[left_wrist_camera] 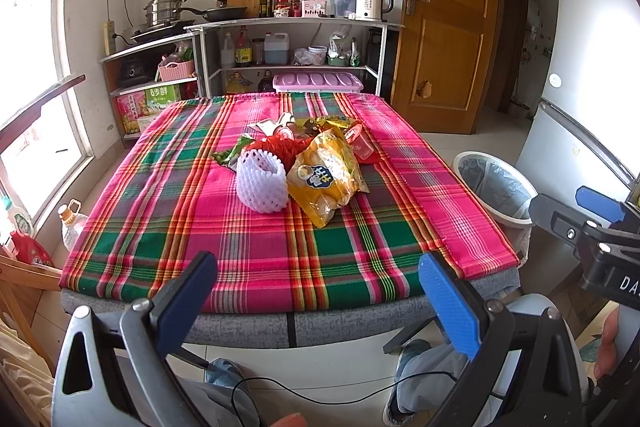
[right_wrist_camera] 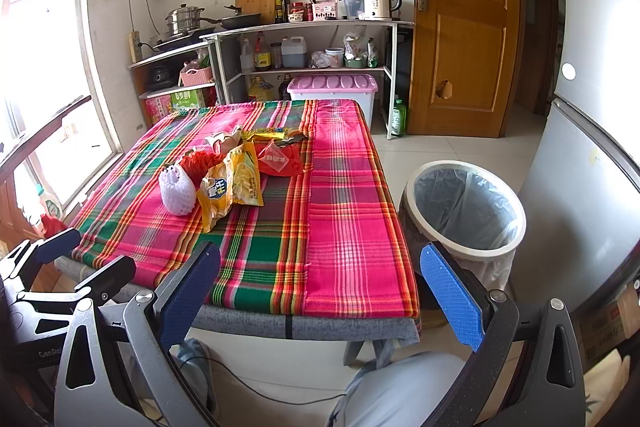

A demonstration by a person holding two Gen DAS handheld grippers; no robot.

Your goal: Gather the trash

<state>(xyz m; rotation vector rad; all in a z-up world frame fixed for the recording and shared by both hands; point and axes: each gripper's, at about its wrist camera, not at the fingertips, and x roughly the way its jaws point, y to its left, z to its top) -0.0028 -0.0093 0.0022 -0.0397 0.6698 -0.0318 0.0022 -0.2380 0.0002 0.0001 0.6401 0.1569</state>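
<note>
A heap of trash lies mid-table on the plaid cloth (left_wrist_camera: pixel 256 247): a white foam fruit net (left_wrist_camera: pixel 261 183) (right_wrist_camera: pixel 177 193), a yellow snack bag (left_wrist_camera: pixel 326 179) (right_wrist_camera: pixel 230 187), a red plastic wrapper (left_wrist_camera: pixel 362 145) (right_wrist_camera: pixel 278 159) and several smaller wrappers behind. A round bin (left_wrist_camera: pixel 498 187) (right_wrist_camera: pixel 464 207) with a clear liner stands on the floor right of the table. My left gripper (left_wrist_camera: pixel 318 297) is open, held back from the table's near edge. My right gripper (right_wrist_camera: pixel 320 291) is open too, near the front right corner beside the bin. Neither holds anything.
Behind the table are kitchen shelves (left_wrist_camera: pixel 292 67) with bottles, pots and a kettle (left_wrist_camera: pixel 372 1), and a pink-lidded box (right_wrist_camera: pixel 332 85). A wooden door (left_wrist_camera: pixel 444 19) and a fridge (right_wrist_camera: pixel 592 147) are at right, a window at left. The person's legs (right_wrist_camera: pixel 400 391) are below.
</note>
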